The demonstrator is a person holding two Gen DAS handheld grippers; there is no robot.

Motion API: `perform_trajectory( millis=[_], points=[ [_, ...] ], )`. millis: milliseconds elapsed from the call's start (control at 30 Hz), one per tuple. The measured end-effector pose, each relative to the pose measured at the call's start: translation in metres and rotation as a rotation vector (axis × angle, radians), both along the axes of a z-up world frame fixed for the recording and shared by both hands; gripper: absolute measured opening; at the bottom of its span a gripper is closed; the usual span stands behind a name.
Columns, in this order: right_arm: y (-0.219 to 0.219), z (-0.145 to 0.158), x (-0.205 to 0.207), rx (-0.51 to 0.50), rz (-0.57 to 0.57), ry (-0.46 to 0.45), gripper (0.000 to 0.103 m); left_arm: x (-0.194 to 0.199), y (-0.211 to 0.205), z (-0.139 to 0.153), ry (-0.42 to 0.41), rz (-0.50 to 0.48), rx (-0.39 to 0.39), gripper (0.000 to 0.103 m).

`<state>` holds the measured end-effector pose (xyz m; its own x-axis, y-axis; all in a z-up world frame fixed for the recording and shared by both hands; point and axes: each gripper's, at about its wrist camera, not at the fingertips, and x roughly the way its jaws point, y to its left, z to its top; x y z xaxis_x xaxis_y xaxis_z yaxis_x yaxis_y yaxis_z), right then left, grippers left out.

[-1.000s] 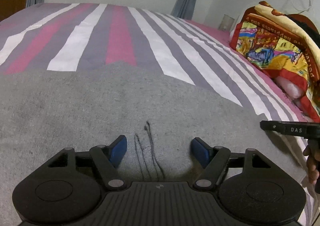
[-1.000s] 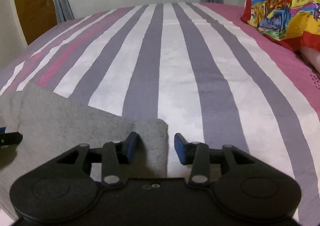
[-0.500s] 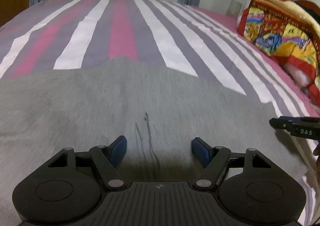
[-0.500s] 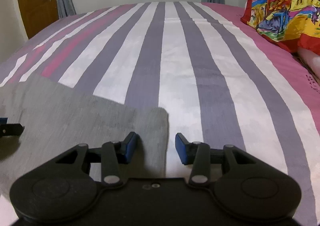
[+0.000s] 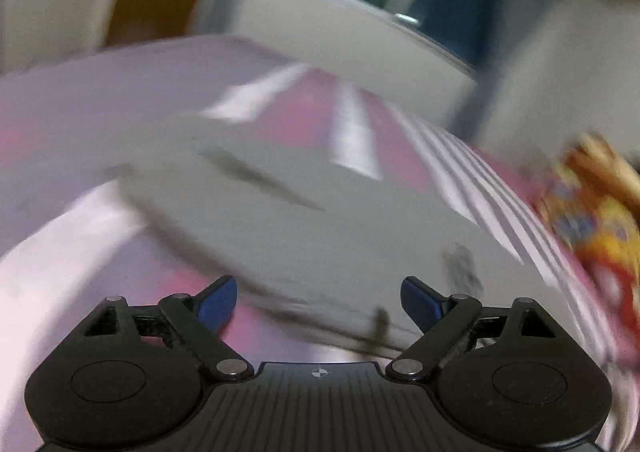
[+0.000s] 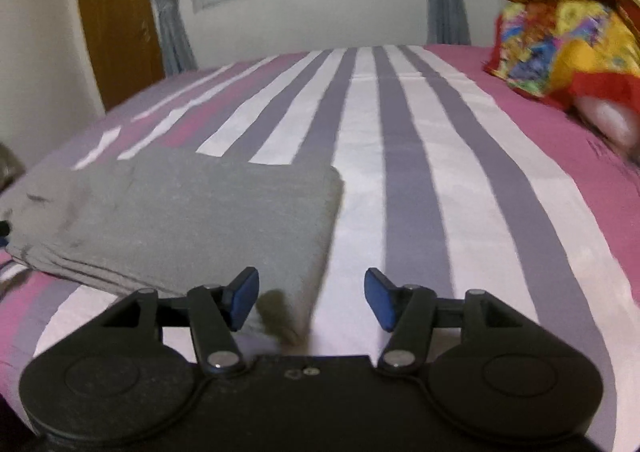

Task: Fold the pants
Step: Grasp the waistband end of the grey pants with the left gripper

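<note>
Your left tool point(image 5: 318, 302) has let go: its blue pads point(image 5: 216, 302) stand wide apart and are opening further, with nothing pressed between them. The grey pants point(image 5: 320, 220) lie folded on the striped bed point(image 5: 352, 128) just ahead of it, their near edge passing under the gap between the pads; this view is heavily blurred. In the right wrist view the pants point(image 6: 192, 220) sit as a flat folded stack on the left part of the bed point(image 6: 440, 180), the right-hand edge running down toward your right tool point(image 6: 312, 300). That tool is also released, its jaws opening; the pants' near corner lies in the gap beside the left pad point(image 6: 242, 298), not clamped. A colourful blanket point(image 6: 560, 48) is heaped at the far right.
</note>
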<state>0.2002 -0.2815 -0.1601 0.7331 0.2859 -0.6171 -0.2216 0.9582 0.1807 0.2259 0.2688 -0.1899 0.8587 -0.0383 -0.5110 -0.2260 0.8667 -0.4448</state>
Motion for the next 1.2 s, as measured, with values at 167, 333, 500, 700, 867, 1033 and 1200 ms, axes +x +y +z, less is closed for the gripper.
perform_trajectory(
  millis=[167, 333, 500, 700, 867, 1033, 1200],
  points=[
    [-0.018, -0.012, -0.003, 0.089, -0.077, 0.050, 0.058, -0.004, 0.089, -0.045, -0.044, 0.158, -0.336, 0.088],
    [-0.012, -0.012, -0.006, 0.106, -0.135, 0.047, 0.059, 0.038, 0.117, -0.064, -0.108, 0.083, -0.410, 0.089],
    [-0.017, -0.016, -0.006, 0.095, -0.141, 0.068, 0.061, 0.085, 0.128, -0.068, -0.151, 0.012, -0.514, 0.062],
    [-0.013, -0.011, -0.012, 0.031, -0.199, 0.021, 0.061, 0.061, 0.130, -0.090, -0.236, 0.105, -0.578, 0.028],
    [-0.033, -0.018, 0.010, -0.083, -0.356, 0.068, 0.081, 0.073, 0.125, -0.090, -0.162, 0.105, -0.525, 0.030],
    [-0.006, -0.033, 0.015, -0.254, -0.278, 0.063, 0.103, 0.091, 0.117, -0.063, -0.099, 0.103, -0.435, 0.031],
    [-0.010, -0.034, 0.014, -0.219, -0.305, 0.054, 0.103, 0.103, 0.086, 0.008, -0.208, -0.016, -0.347, 0.029]
  ],
)
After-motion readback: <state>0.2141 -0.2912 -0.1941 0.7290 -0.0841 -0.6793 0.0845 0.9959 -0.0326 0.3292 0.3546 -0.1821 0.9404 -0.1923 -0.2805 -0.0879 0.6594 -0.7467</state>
